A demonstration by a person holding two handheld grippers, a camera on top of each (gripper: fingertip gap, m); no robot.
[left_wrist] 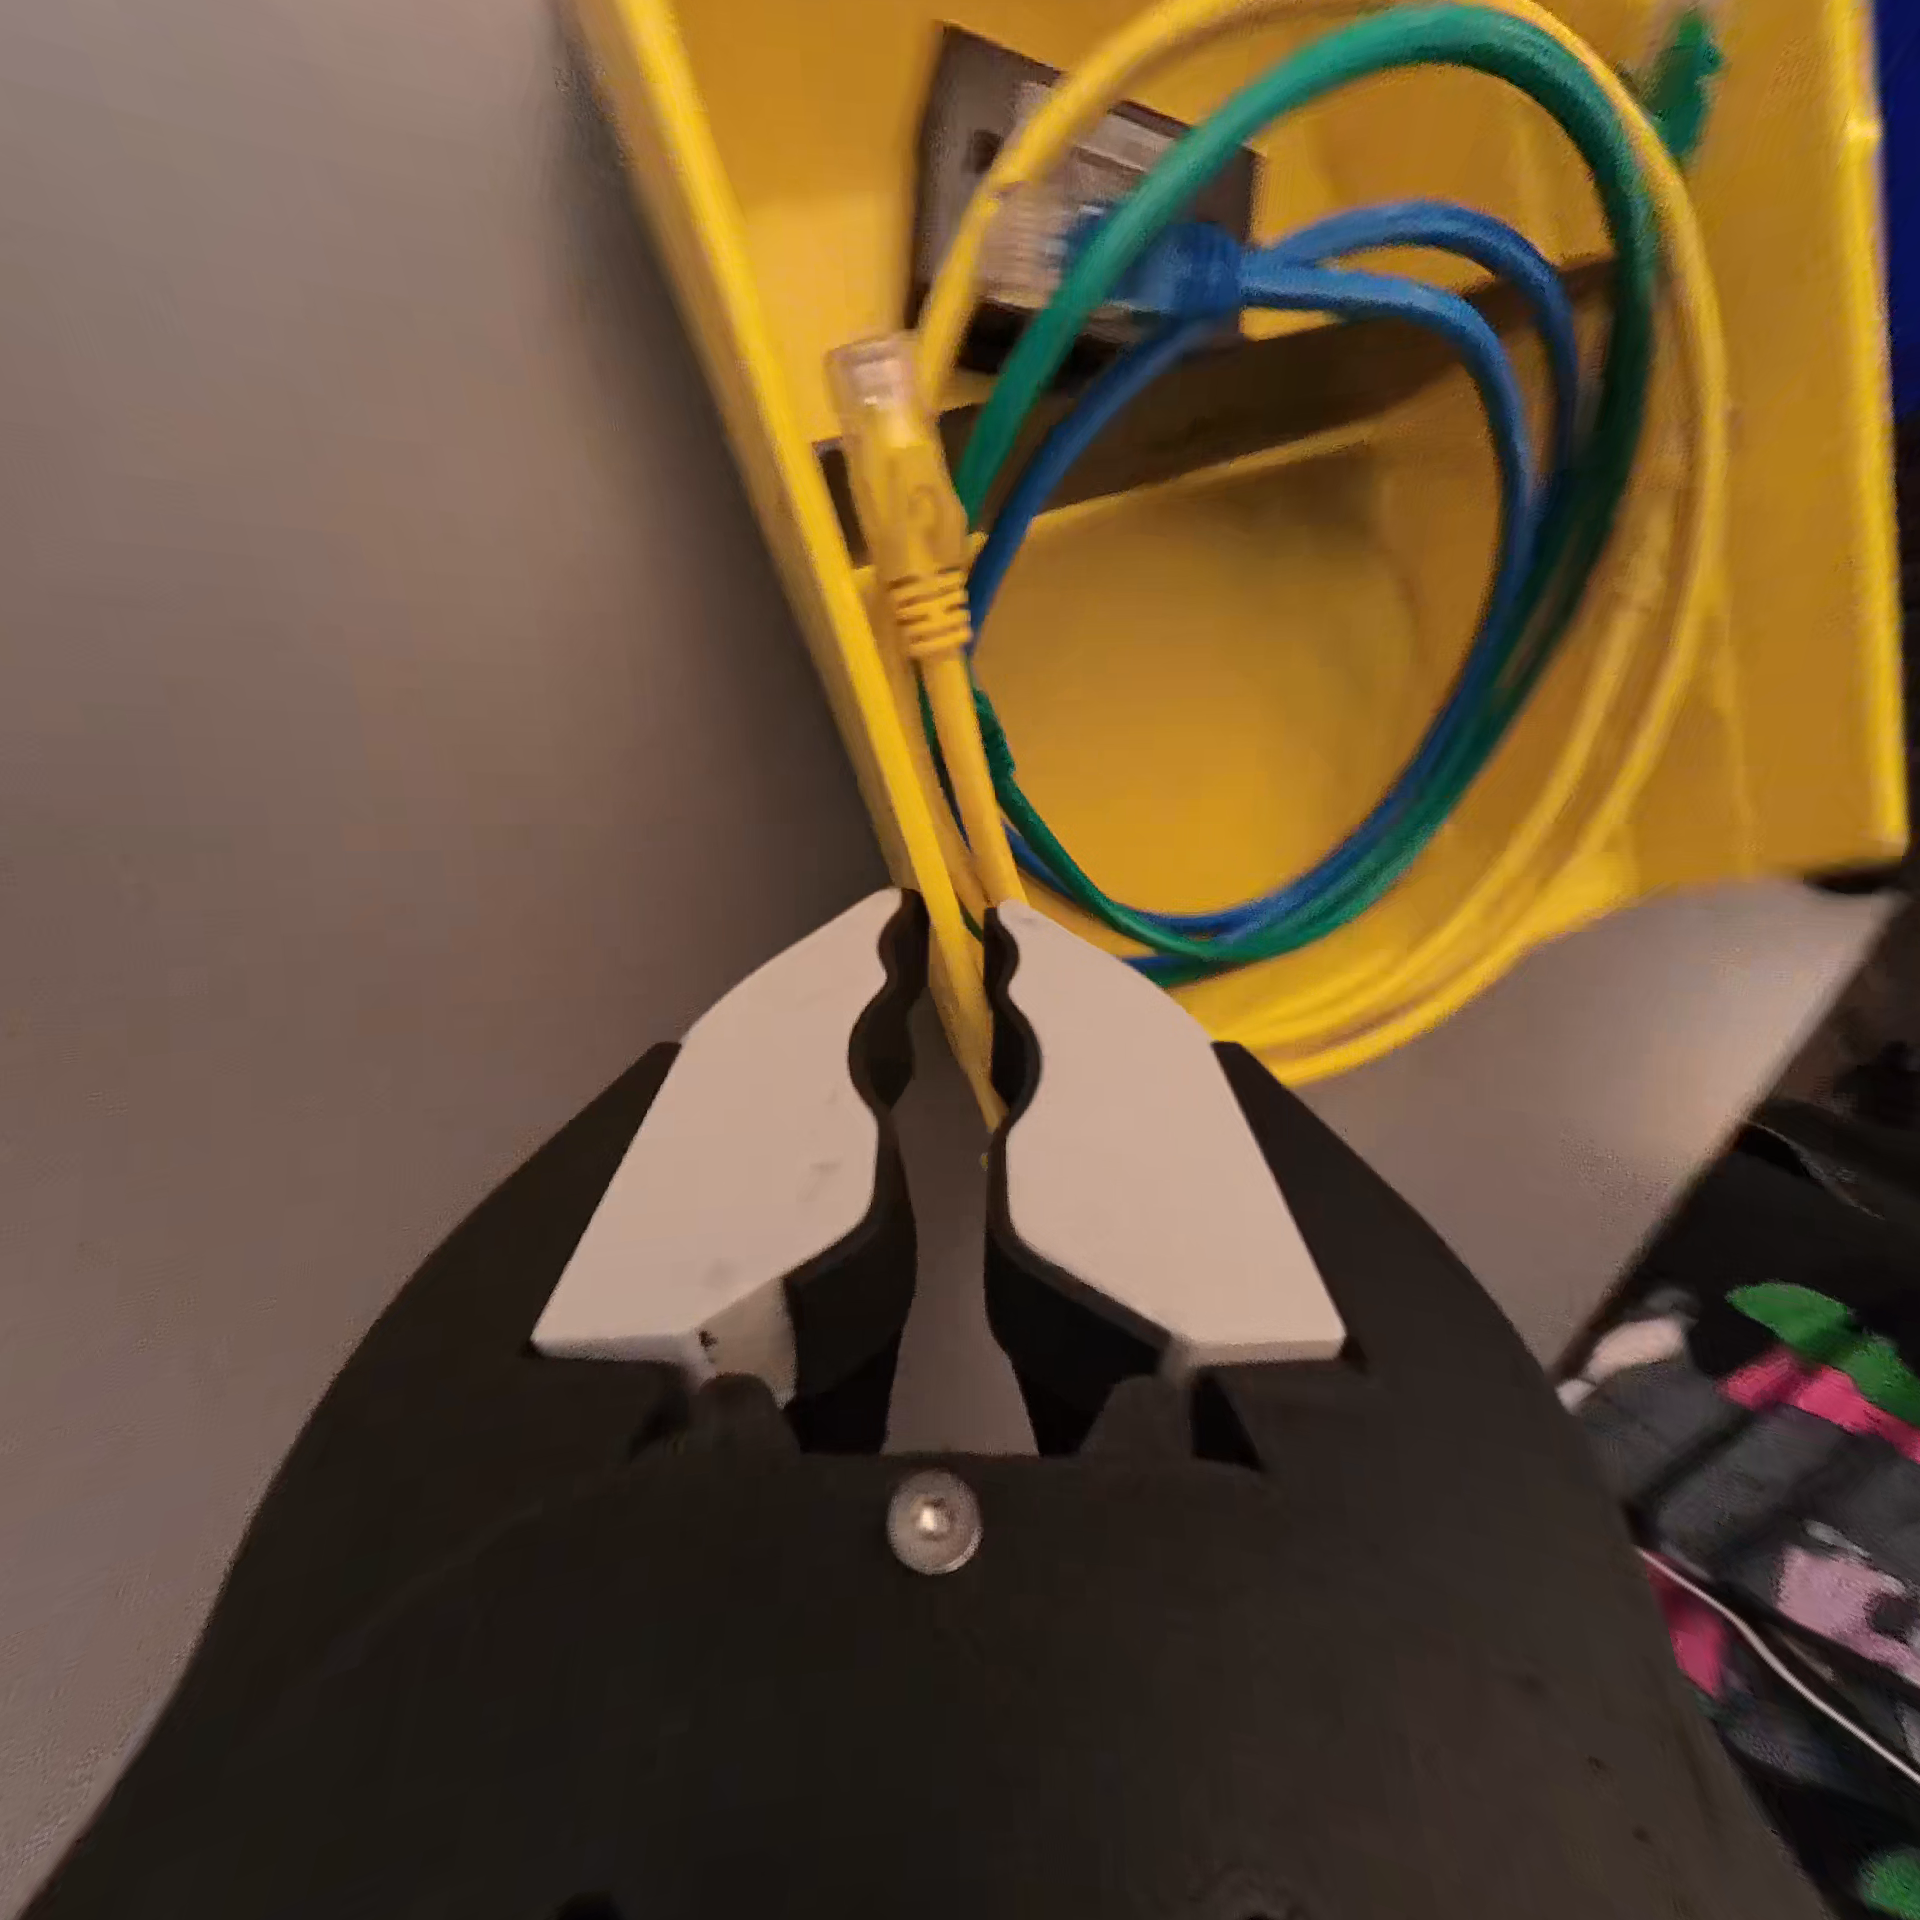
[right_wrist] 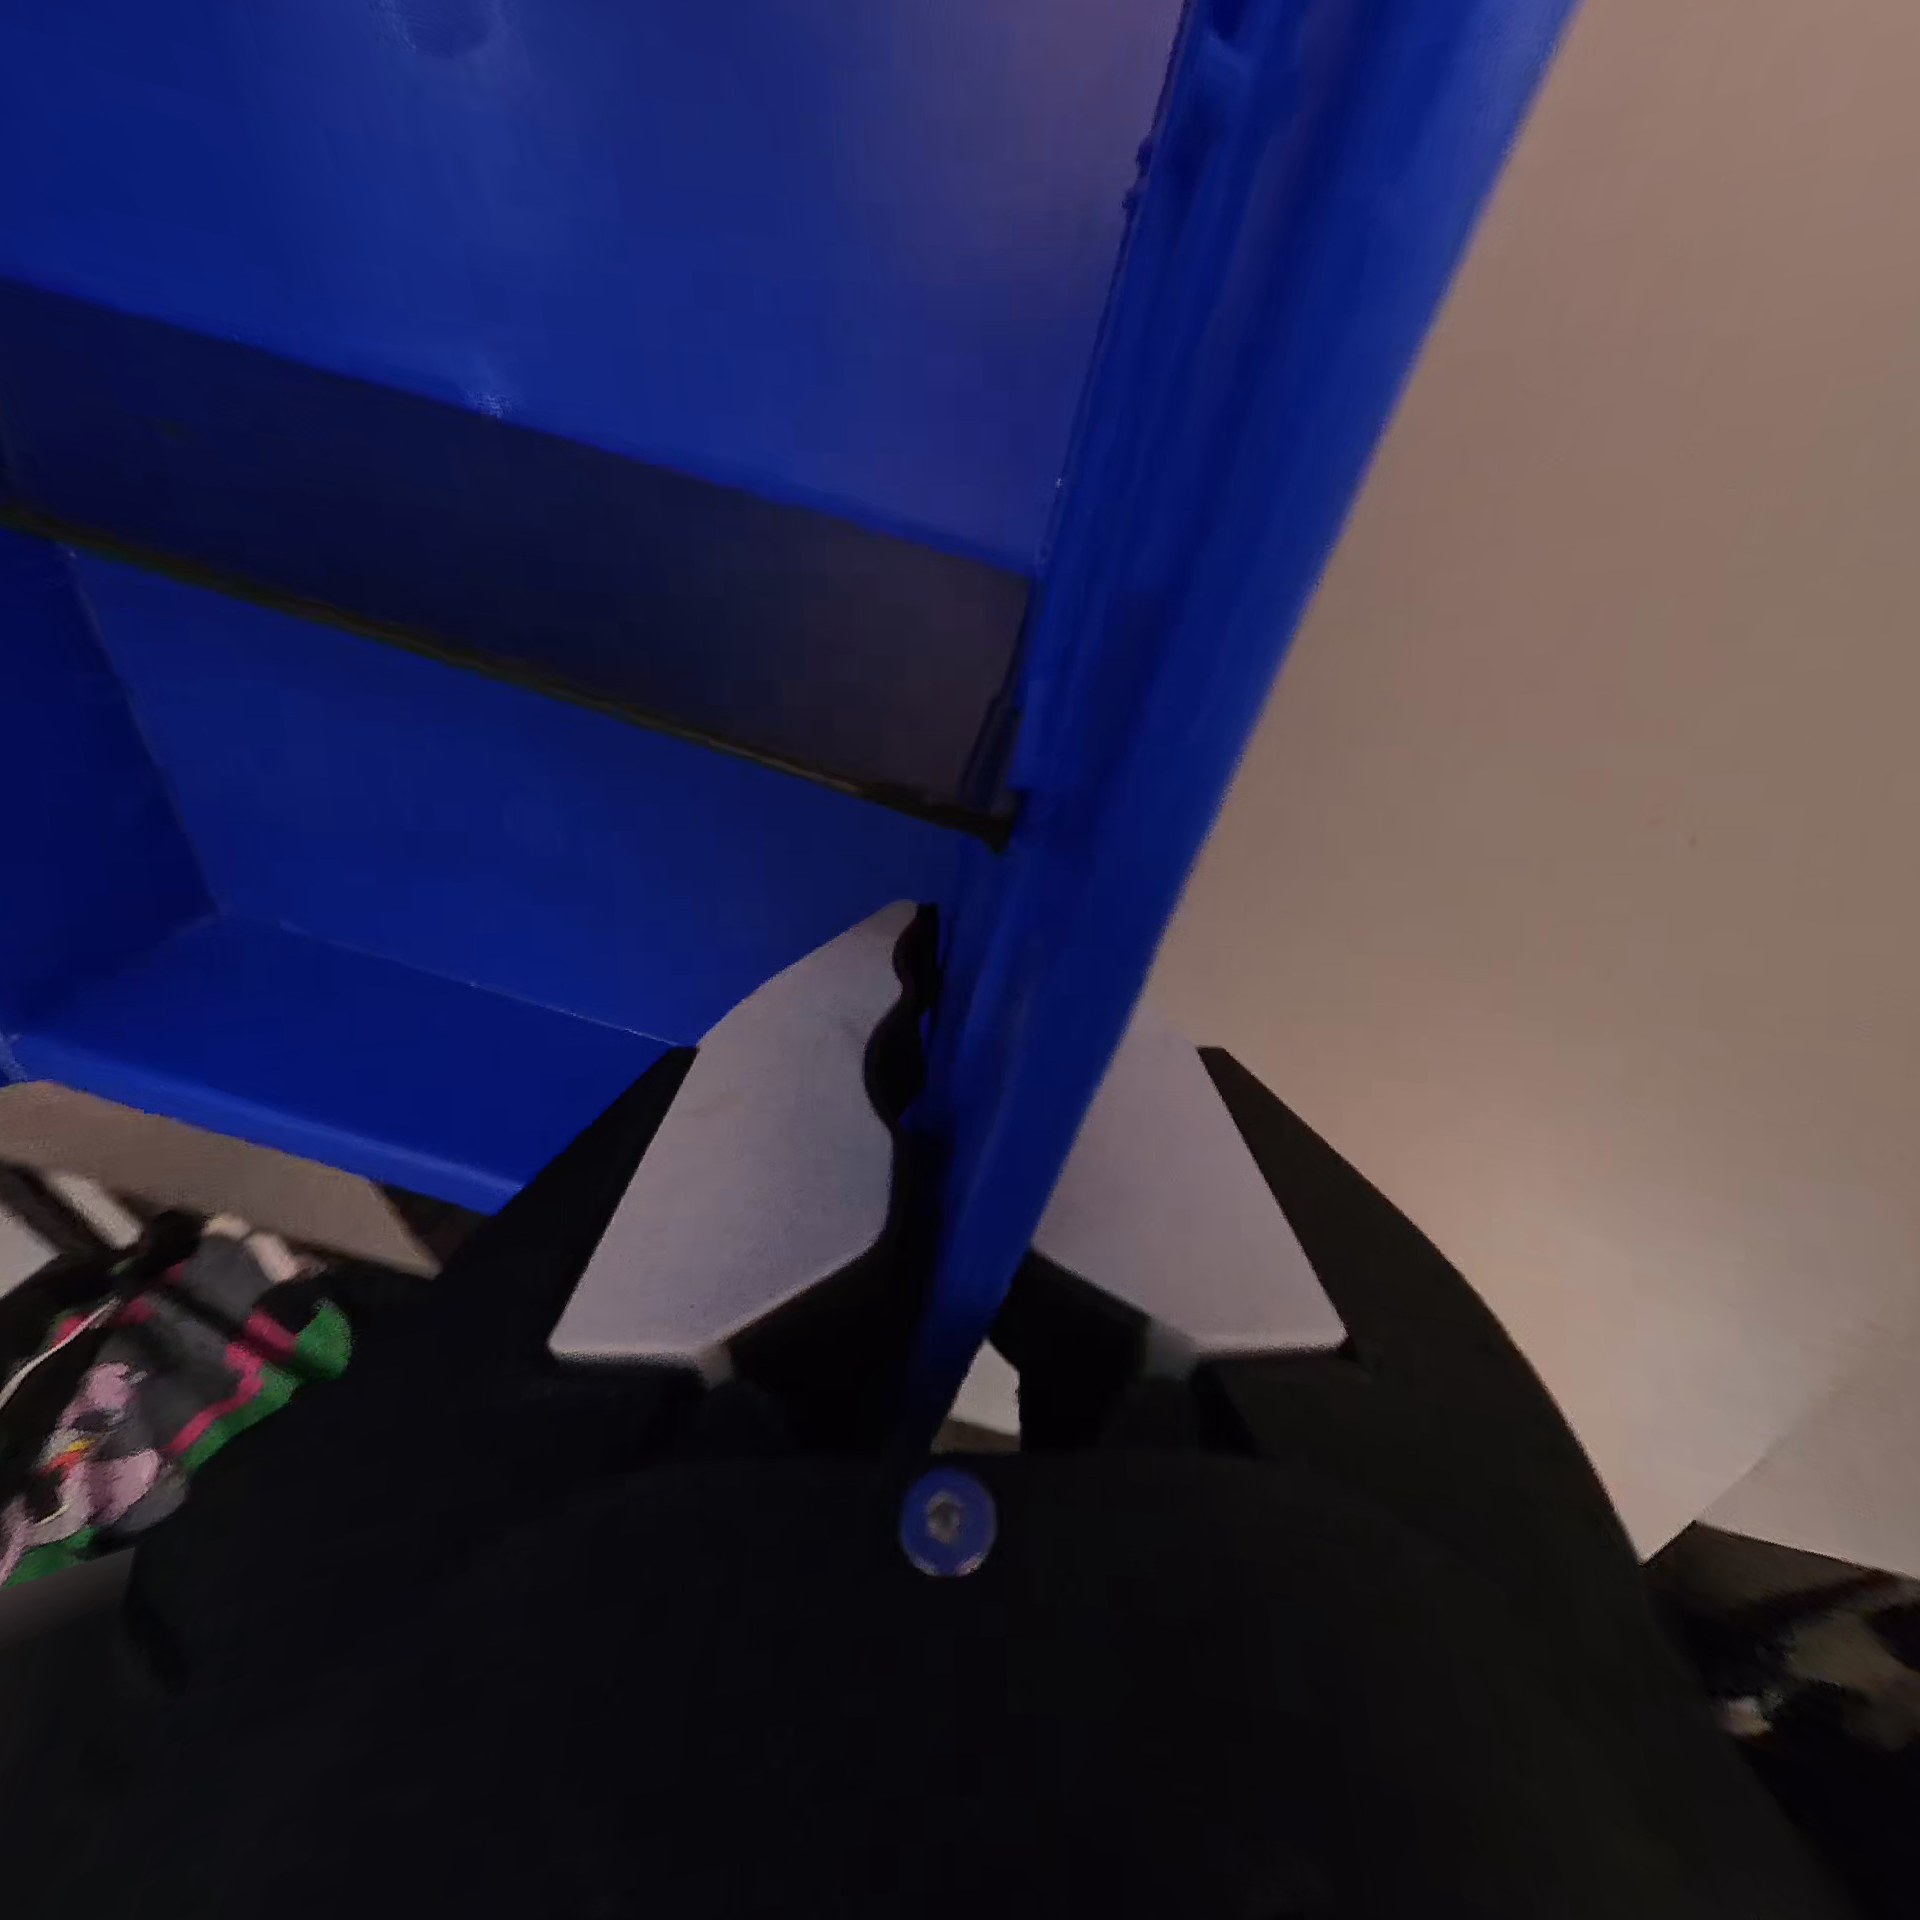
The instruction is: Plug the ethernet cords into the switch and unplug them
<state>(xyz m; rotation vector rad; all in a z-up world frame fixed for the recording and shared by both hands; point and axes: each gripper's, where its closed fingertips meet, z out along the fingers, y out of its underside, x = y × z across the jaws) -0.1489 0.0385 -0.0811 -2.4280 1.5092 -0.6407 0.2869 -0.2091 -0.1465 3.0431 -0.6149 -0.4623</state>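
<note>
In the left wrist view my left gripper is closed on the yellow ethernet cord. The cord's free plug sticks up past the fingertips, beside the rim of a yellow bin. Inside the bin a dark switch sits at the back. A blue cord ends in a plug at the switch, as does the yellow cord's other end. A green cord loops with them. In the right wrist view my right gripper is shut on the side wall of a blue bin; its right fingertip is hidden behind the wall.
A pale table lies left of the yellow bin and a pale surface right of the blue bin. Dark patterned cloth lies below the table edge, also in the right wrist view. A loose green plug hangs at the bin's top right. Across from one pair of fingers to the other is roughly 50 cm.
</note>
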